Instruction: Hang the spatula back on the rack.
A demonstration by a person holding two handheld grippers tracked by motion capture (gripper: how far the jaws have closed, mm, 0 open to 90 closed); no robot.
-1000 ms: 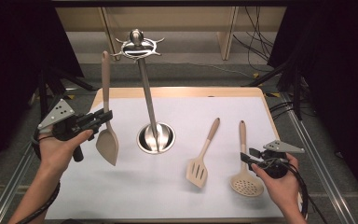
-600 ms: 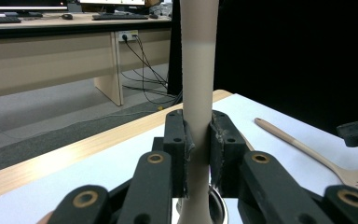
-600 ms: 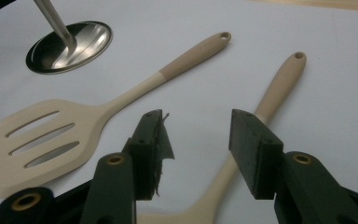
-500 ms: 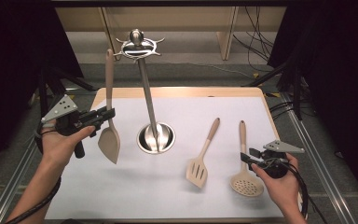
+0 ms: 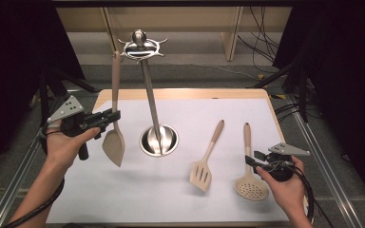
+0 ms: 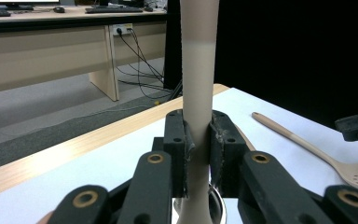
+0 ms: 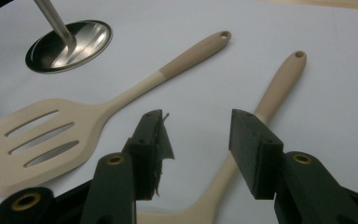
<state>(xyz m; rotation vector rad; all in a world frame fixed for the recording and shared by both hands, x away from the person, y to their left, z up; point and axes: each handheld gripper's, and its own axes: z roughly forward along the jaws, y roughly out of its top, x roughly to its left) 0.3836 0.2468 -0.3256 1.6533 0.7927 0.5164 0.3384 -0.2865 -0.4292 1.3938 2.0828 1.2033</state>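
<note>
Standing at the table's left side, the left gripper (image 5: 105, 117) pinches the neck of a beige spatula (image 5: 114, 142), its pads pressed against both sides of the handle, as the left gripper view shows close up (image 6: 198, 144). That spatula hangs upright in the air above the white mat (image 5: 138, 199), blade down, its handle top just beside the hooked crown of the steel rack (image 5: 141, 47). Next along, the rack's pole tilts down to a round shiny base (image 5: 159, 140) resting on the mat. Right of the base lies a slotted turner (image 5: 204, 171), flat, handle pointing away. Just beside it lies a perforated skimmer (image 5: 251, 183), likewise flat. Over the skimmer's handle hovers the right gripper (image 5: 254, 160), its jaws spread apart with nothing pinched; the right gripper view has the handle running below the gap (image 7: 196, 140).
</note>
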